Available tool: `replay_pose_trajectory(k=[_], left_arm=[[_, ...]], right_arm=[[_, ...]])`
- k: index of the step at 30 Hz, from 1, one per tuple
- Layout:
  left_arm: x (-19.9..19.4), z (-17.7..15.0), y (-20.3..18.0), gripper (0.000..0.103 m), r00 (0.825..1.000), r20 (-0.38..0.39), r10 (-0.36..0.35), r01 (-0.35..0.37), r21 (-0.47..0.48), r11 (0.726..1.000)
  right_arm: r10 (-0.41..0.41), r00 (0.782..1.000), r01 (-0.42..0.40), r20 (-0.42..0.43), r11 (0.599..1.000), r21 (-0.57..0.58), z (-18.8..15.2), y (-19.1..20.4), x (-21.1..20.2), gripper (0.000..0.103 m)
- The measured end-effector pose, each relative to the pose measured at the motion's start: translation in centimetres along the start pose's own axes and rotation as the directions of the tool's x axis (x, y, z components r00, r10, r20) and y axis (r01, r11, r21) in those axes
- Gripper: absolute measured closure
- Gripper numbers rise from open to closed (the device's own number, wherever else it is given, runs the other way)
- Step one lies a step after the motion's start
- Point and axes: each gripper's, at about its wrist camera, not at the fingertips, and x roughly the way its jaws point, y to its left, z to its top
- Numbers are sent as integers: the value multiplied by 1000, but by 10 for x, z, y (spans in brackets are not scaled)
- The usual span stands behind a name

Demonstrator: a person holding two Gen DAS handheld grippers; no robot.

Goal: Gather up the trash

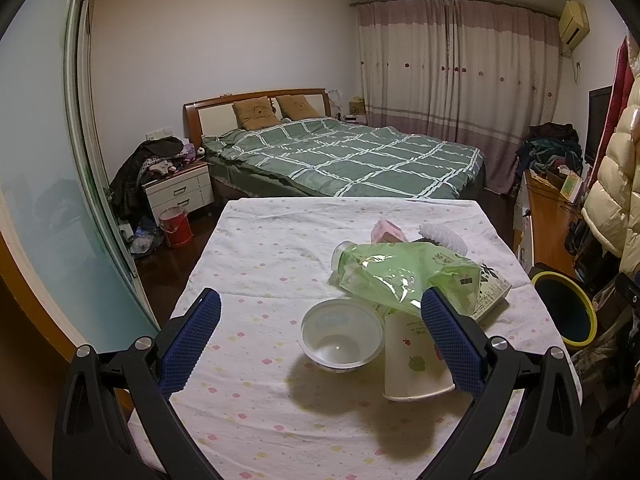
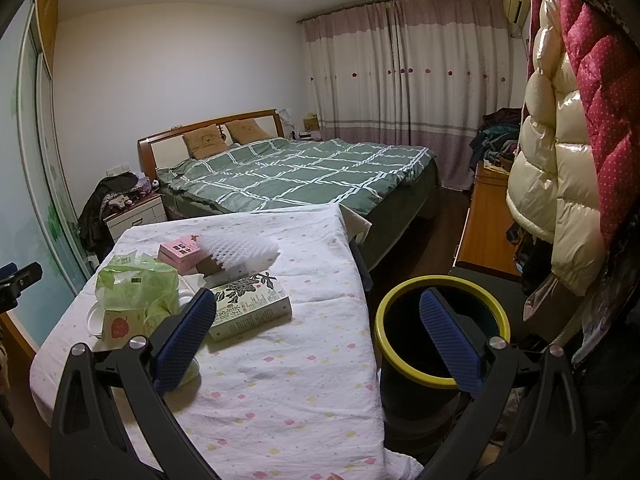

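A: Where is the trash?
B: It lies heaped on the right half of the table (image 1: pixel 256 248), which has a flowered cloth over it. A clear plastic bowl (image 1: pixel 341 336) sits nearest, touching a paper cup (image 1: pixel 416 364) tipped on its side to its right. A green plastic bag (image 1: pixel 404 276) sprawls over the cup's far end.

A: And behind those?
B: A pink box (image 2: pixel 182 251) and a white foam net (image 2: pixel 240 250) at the far side, with a book (image 2: pixel 250 306) just right of the bag.

A: The grippers?
B: The left gripper (image 1: pixel 320 308) hangs spread wide over the bowl, holding nothing; its right finger covers part of the bag. The right gripper (image 2: pixel 316 306) is also wide apart and empty, straddling the table's right edge.

A: The bin?
B: The yellow-rimmed bin (image 2: pixel 440 280) stands on the floor just right of the table, below hanging puffer coats (image 2: pixel 560 160). A bed (image 1: pixel 340 156) lies beyond.
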Motion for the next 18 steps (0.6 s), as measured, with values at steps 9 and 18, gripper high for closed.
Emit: replay_pose_trajectory(k=[9, 18], left_arm=[[1, 0, 0, 5, 1000, -2, 0, 0, 1, 1000], [4, -2, 2, 5, 1000, -5, 5, -5, -1, 1000]], right_arm=[[0, 1000, 0, -2, 1000, 0, 1, 0, 0, 6], [4, 1000, -5, -19, 1000, -11, -2, 2, 7, 6]])
